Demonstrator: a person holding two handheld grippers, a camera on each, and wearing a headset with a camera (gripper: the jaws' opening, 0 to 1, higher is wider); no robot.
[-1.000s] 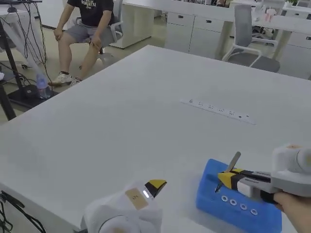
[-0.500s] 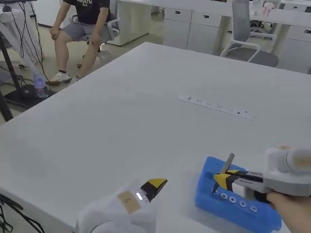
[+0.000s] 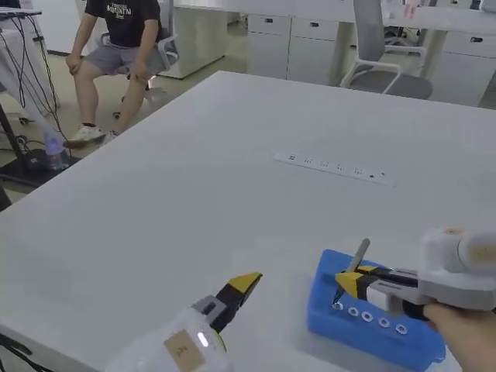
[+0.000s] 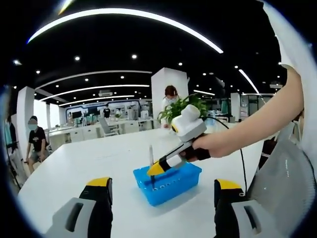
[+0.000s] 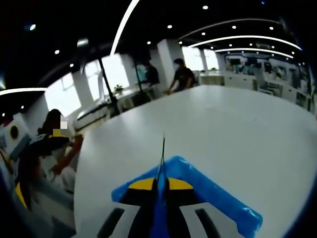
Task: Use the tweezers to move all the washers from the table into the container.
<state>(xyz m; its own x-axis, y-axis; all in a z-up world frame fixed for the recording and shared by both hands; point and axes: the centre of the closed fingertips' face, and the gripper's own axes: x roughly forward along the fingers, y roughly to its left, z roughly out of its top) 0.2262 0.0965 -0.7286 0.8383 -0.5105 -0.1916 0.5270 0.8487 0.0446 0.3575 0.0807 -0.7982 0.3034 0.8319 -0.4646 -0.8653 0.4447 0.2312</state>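
1. Nearest us, the left gripper (image 3: 244, 283) hovers over the tabletop (image 3: 194, 201) just left of the blue container (image 3: 322, 314). In the left gripper view its jaws stand wide apart with nothing between them (image 4: 163, 184).
2. Beside it, the right gripper (image 3: 349, 283) hangs over the container's left end. In the right gripper view its jaws are pinched tight (image 5: 159, 183) on the tweezers (image 5: 162, 148). The tweezers stand nearly upright (image 3: 359, 254), with their lower end pointing down into the container.
3. The washers (image 3: 368, 317) we can make out lie in a row along the container's near side. We cannot tell from here whether they sit flat on its floor.
4. Farther off, a power strip (image 3: 335, 168) lies on the tabletop, well apart from the work. Beyond the edge are a seated person (image 3: 124, 39) and an office chair (image 3: 380, 46).
5. Risks, as we judge them:
   - The thin tweezers could twist or slip between the jaws if their tip presses on the container floor.
   - The tip could flick a washer out of the row.
   - The container could slide, since the left gripper is not steadying it.
6. Against a second ago, the whole scene sits differently in the head view, which is our headset moving.
   - The right gripper stays over the container's same end.
   - The tweezers lean less to the right and stand a little more upright.
   - The row of washers looks unchanged.
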